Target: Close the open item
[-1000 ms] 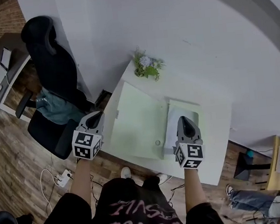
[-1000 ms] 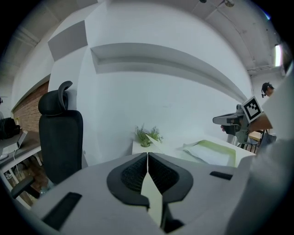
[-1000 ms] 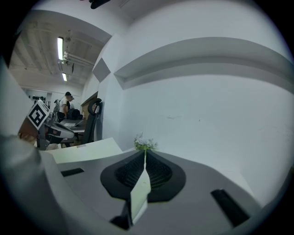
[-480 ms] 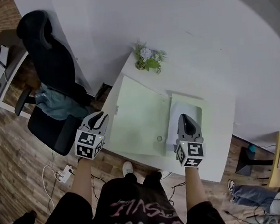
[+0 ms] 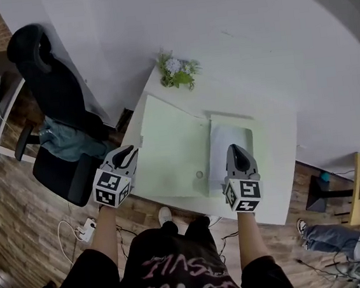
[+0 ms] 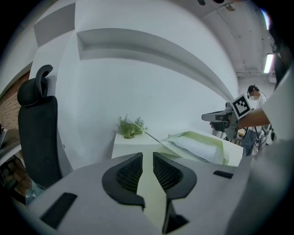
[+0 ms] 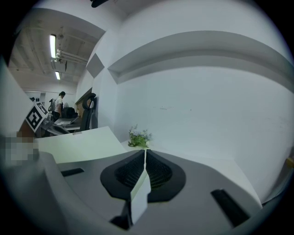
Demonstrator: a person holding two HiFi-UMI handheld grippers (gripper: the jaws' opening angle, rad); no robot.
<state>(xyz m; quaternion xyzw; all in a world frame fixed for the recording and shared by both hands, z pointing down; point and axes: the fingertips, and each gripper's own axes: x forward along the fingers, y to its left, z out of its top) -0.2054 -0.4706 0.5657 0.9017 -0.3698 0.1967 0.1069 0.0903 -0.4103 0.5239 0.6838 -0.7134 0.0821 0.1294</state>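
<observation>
L gripper [image 5: 125, 155] held at L edge of open folder [image 5: 171, 150], jaws slightly parted, nothing clamped | R gripper [image 5: 236, 152] held over folder's papers [image 5: 225, 138], jaws closed, empty

The white worktop [image 5: 278, 162] stands against a white wall. On it lies an open pale green folder [image 5: 168, 154] with white sheets [image 5: 226, 147] in its right half. A small leafy plant [image 5: 175, 70] sits at the far left corner.

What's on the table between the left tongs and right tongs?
The open green folder cover, with a small snap near its front edge, spans the stretch between left tongs and right tongs. The head view shows it.
</observation>
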